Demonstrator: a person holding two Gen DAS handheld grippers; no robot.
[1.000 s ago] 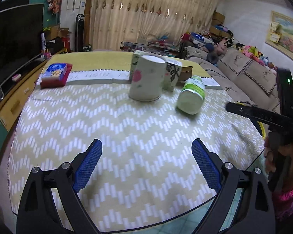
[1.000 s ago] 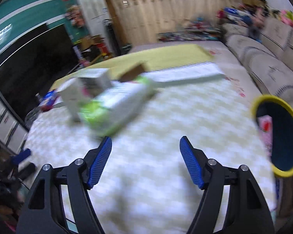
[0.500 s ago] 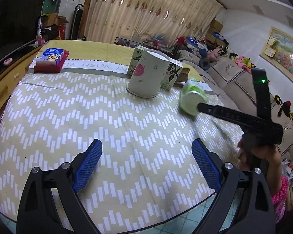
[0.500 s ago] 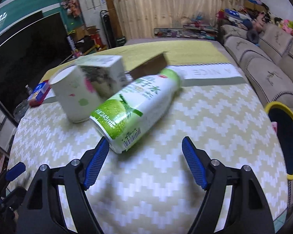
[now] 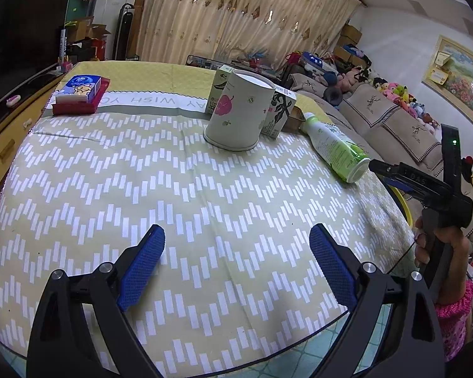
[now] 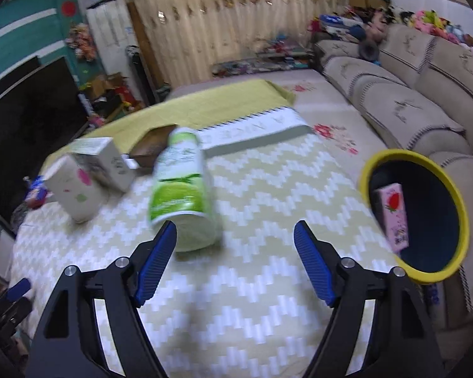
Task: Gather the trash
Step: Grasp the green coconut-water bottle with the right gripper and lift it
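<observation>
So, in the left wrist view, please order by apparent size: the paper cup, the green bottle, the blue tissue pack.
1. paper cup, clearly the largest.
2. green bottle, lying on its side; it looks somewhat smaller, though it points partly toward the camera, so its length is uncertain.
3. blue tissue pack, the smallest, but it is also the farthest away.

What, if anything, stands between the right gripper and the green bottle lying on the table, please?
Nothing visible does. The right gripper is open, and the green bottle lies on its side just ahead, its base next to the left finger. The paper cup and carton sit off to the side.
</observation>
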